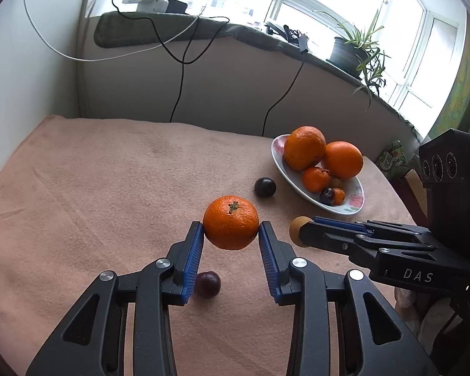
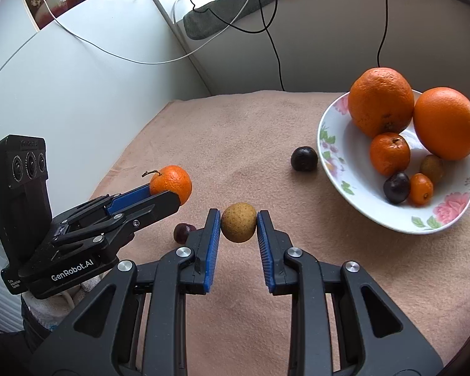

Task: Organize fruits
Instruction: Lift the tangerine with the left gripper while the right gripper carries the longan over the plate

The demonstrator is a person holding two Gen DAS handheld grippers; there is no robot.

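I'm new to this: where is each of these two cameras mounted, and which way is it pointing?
Left wrist: sits on the left gripper, looking along its fingers at its mandarin, the blanket and windowsill; the right gripper enters from the right.
Right wrist: sits on the right gripper, looking at its tan fruit; the left gripper shows at left.
Both share the flowered bowl of oranges.

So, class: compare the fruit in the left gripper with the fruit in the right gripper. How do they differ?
The mandarin is bright orange with a stem; the small round fruit is dull yellow-brown and shows none. The mandarin is larger, so the left gripper spreads wider than the right gripper. Both are round, gripped and lifted off the blanket.
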